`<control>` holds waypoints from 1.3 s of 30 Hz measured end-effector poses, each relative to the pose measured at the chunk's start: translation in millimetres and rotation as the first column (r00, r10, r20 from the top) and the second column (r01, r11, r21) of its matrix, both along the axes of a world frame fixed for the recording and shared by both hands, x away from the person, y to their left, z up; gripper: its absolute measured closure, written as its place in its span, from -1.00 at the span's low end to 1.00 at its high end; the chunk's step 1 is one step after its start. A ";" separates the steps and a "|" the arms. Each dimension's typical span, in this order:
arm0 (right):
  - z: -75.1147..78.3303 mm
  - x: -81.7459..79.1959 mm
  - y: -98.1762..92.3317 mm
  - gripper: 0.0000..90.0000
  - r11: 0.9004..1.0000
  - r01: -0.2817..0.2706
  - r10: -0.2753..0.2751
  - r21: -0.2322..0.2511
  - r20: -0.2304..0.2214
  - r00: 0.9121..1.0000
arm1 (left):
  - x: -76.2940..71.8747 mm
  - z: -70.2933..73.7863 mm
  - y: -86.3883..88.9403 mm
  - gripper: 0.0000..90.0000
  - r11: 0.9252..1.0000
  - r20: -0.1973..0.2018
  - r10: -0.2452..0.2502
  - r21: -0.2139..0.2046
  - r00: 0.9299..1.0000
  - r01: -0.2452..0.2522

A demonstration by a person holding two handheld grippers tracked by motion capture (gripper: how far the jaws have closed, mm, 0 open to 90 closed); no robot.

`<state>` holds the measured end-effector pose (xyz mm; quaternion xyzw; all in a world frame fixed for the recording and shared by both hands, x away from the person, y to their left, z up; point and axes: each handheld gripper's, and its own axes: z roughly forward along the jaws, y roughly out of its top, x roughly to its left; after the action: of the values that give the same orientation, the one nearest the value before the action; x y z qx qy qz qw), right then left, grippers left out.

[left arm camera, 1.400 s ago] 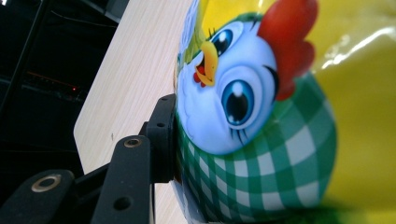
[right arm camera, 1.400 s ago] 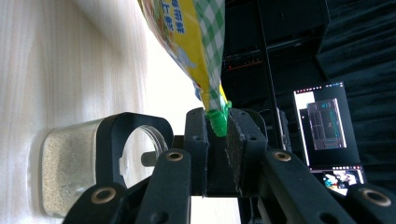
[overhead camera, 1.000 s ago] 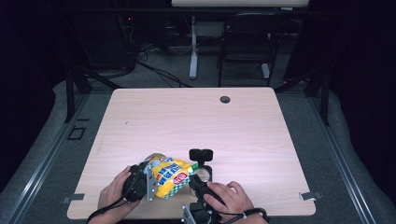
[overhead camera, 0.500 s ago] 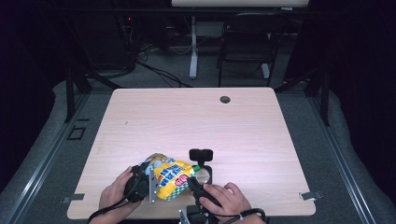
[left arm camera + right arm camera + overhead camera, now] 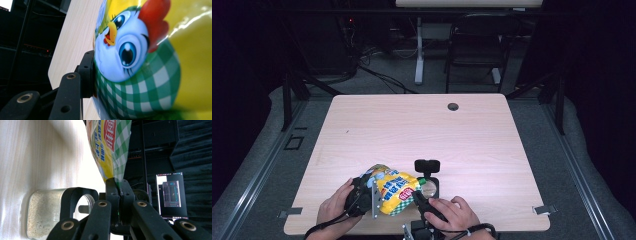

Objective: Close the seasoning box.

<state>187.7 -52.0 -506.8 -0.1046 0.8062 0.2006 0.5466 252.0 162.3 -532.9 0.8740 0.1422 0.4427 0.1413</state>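
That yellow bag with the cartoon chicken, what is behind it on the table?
Behind the bag, on its right side, stands a clear jar of pale grains with a black clip above it. The bag hides the jar's near part; what the grains are I cannot tell.

High view sits above the near edge, looking forward and down over the whole table (image 5: 492,145). Both gripper views are jammed right up against the snack bag (image 5: 398,192), which sits at 6 o'clock; that bag's what all three share.
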 end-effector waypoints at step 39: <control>-14.5 -4.3 -5.3 1.00 0.998 0.020 -0.017 0.061 -0.045 0.999 | -1.4 5.8 -6.7 0.28 0.988 -0.001 -0.029 0.150 1.000 0.029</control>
<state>183.4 -57.3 -521.3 -0.0756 0.8126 0.2227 0.5333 250.6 155.7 -527.1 0.8838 0.0958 0.4506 0.0817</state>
